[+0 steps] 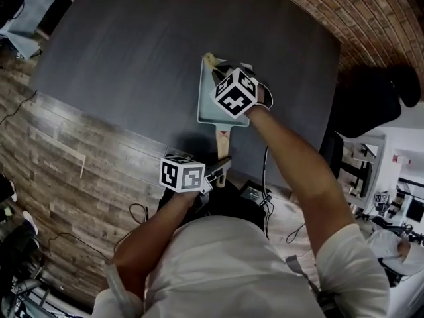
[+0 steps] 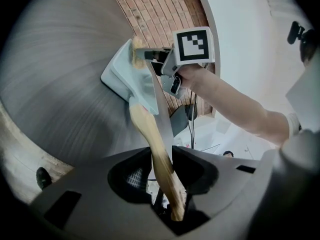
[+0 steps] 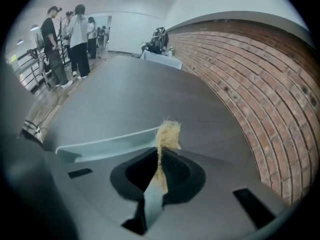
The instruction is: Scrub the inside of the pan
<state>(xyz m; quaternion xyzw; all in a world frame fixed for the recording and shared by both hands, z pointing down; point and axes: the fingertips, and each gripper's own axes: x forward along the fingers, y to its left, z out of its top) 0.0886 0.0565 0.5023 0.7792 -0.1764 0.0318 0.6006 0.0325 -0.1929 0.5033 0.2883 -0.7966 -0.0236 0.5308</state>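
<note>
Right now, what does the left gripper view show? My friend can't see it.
The left tool grips the wooden handle of a pale blue square pan on a dark grey table. At the pan's far end, the right tool holds a tan scrubber.

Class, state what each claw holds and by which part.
The left claw grips the pan by its wooden handle, near the free end; the right claw pinches a straw-coloured scrubber, its tuft protruding.

A dark grey counter (image 1: 152, 52) meets a brick wall (image 1: 358, 12) along its right edge. Wood-plank floor (image 1: 59, 158) with cables (image 1: 136, 211) borders its near edge, and people (image 3: 75, 34) stand beyond its far end.
</note>
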